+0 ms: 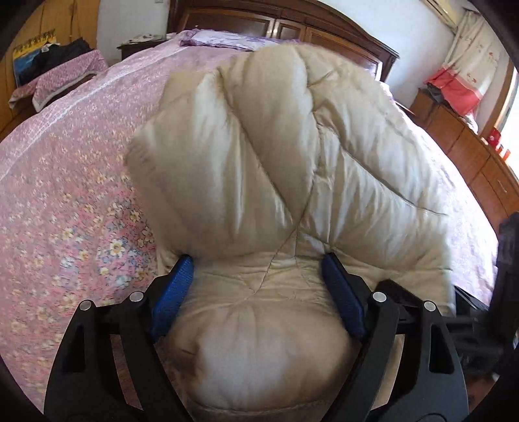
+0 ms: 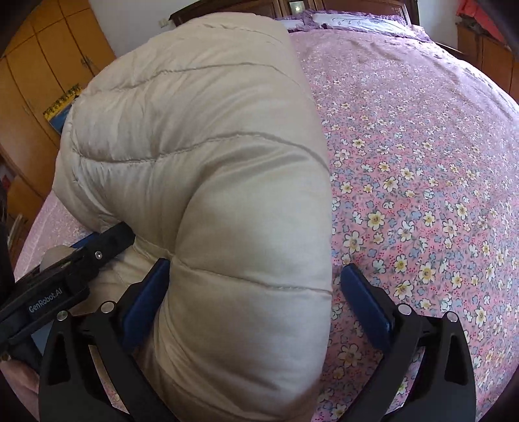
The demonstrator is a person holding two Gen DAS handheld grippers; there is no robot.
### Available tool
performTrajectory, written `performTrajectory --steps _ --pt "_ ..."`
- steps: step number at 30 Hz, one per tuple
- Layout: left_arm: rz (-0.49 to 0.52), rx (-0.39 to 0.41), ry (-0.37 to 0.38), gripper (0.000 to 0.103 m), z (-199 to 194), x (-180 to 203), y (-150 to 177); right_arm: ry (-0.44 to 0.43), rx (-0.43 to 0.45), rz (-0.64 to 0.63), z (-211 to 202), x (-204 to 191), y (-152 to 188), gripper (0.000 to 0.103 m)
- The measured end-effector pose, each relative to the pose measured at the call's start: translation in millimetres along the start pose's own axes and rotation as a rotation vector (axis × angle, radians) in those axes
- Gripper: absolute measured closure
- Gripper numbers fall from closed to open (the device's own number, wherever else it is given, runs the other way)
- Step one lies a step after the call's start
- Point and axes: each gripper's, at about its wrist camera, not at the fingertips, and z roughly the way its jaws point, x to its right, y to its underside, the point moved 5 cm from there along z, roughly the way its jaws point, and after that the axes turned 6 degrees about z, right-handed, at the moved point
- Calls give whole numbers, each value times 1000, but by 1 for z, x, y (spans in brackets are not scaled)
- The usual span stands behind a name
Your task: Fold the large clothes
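A cream quilted puffy garment (image 1: pixel 275 155) lies bunched on the bed. In the left wrist view my left gripper (image 1: pixel 258 269) has its blue pads (image 1: pixel 175 292) pressed against both sides of a thick fold of the garment. In the right wrist view the garment (image 2: pixel 201 155) rises as a tall bulge. My right gripper (image 2: pixel 256 279) stands wide around its near end, the left pad (image 2: pixel 146 302) touching the fabric and the right pad (image 2: pixel 366 308) apart from it. The left gripper's body (image 2: pixel 74 269) shows at the left of the right wrist view.
The bed carries a pink floral sheet (image 2: pixel 421 181) with pillows (image 1: pixel 220 39) at a dark wooden headboard (image 1: pixel 324 29). Orange wooden wardrobes (image 2: pixel 39 81) stand on one side, a wooden cabinet (image 1: pixel 470 152) and curtains (image 1: pixel 467 65) by the window on the other.
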Motion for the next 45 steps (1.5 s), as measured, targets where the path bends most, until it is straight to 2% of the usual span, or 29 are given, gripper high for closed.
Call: performTrajectory --steps 2,6,8,11,14,16,18,22,24,31,34,37,41,45 --pt "-29 23 45 21 -20 -8 -3 -65 -10 24 -8 2 -3 5" --pt "-126 116 47 16 -56 -37 -6 -116 -25 57 -24 3 -8 7" --pt "-147 106 45 16 -53 -48 -4 -138 -23 66 -30 0 -13 9" --pt "-180 41 80 15 -25 -61 2 -191 2 77 -45 -9 -16 10" --pt "-262 43 202 11 -7 -71 11 -242 -8 124 -48 -5 -20 10" --pt "-280 62 269 11 -4 -70 15 -288 -17 173 -47 2 -23 10" --pt "-311 60 375 11 -1 -66 14 -334 -23 218 -45 11 -24 11" --pt "-364 39 500 11 6 -62 18 -424 -54 279 -31 27 -18 22" --pt "-361 30 512 11 7 -57 19 -458 -37 284 -27 36 -19 25" --pt "-347 32 562 11 16 -34 4 -478 10 288 -27 64 0 33" --pt "-323 30 622 11 19 -25 2 -484 12 292 -30 73 8 34" --pt "-300 37 521 8 37 -21 -6 -488 22 292 -33 77 13 34" --pt "-302 37 524 8 39 -18 -2 -489 28 295 -29 84 13 35" --pt "-324 17 592 12 29 -11 16 -499 36 309 -32 79 21 36"
